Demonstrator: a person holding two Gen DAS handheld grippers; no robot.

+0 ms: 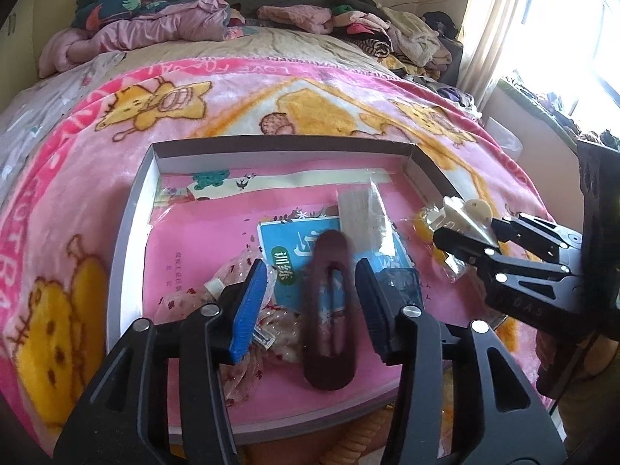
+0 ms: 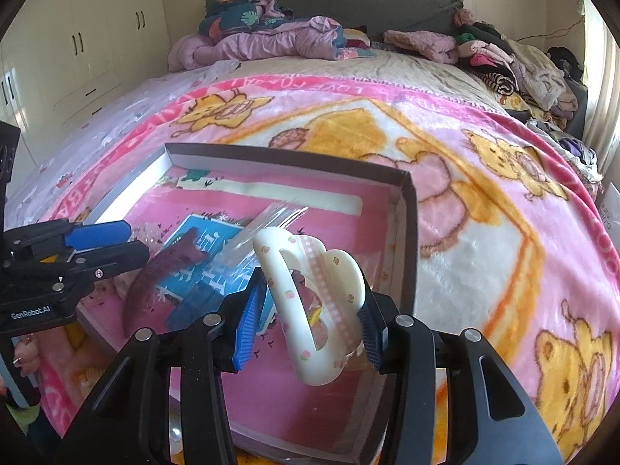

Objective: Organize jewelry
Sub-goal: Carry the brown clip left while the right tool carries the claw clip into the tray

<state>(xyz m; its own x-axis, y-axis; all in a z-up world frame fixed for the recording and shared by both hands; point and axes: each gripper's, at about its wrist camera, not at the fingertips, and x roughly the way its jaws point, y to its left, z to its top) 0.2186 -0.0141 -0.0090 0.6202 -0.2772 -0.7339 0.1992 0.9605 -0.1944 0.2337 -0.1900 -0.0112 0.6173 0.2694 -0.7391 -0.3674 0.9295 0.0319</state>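
Note:
A shallow box (image 1: 271, 143) with a pink lining lies on the bed's pink cartoon blanket. My left gripper (image 1: 312, 271) hovers over its near part, open. A long dark maroon hair clip (image 1: 327, 310), blurred, lies lengthwise between the blue pads with a gap on each side. The right wrist view shows the same maroon clip (image 2: 162, 275) just beyond the left gripper (image 2: 131, 240). My right gripper (image 2: 312, 290) is shut on a cream hair claw (image 2: 279, 290) in clear wrapping with a pink checked strip, held above the box's right side (image 2: 409, 232). From the left wrist, the cream claw (image 1: 465, 213) sits in the right gripper (image 1: 465, 240).
Inside the box lie a blue printed card (image 1: 286, 244), a clear packet with a pale strip (image 1: 360, 217), a dotted plastic bag (image 1: 240, 271) and a dark blue clip (image 1: 403, 283). Piled clothes (image 2: 271, 38) cover the bed's head. Wardrobes (image 2: 77, 58) stand left, a curtained window (image 1: 542, 19) right.

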